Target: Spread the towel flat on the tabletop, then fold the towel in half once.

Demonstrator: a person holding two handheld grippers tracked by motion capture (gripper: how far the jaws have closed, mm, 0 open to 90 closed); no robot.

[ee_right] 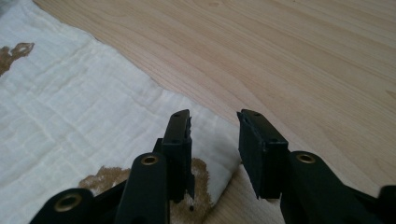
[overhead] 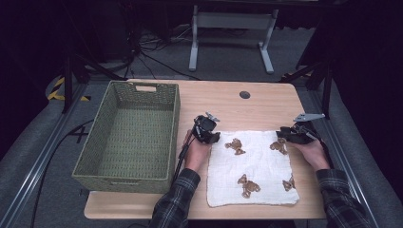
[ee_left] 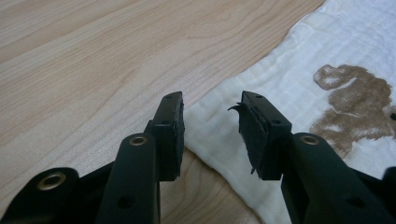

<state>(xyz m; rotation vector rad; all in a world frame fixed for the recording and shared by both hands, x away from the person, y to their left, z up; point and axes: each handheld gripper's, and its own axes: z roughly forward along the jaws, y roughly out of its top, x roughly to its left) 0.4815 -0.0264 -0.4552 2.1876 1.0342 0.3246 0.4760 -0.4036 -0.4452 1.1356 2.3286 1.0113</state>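
Cloth (overhead: pixel 249 168), white with brown bear prints, lies flat on the table (overhead: pixel 266 102), just right of the wicker basket (overhead: pixel 130 133). Left gripper (overhead: pixel 209 135) sits at the cloth's far left corner, jaws apart, the corner between them but not pinched. Right gripper (overhead: pixel 290 135) sits at the far right corner, jaws likewise parted, straddling the edge without pressing it. Plaid sleeves are cut off by the near frame edge. Floor beyond the basket is too dark to make out.

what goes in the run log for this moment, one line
cloth flat on table | left hand-held gripper open at far-left corner | right hand-held gripper open at far-right corner | basket left
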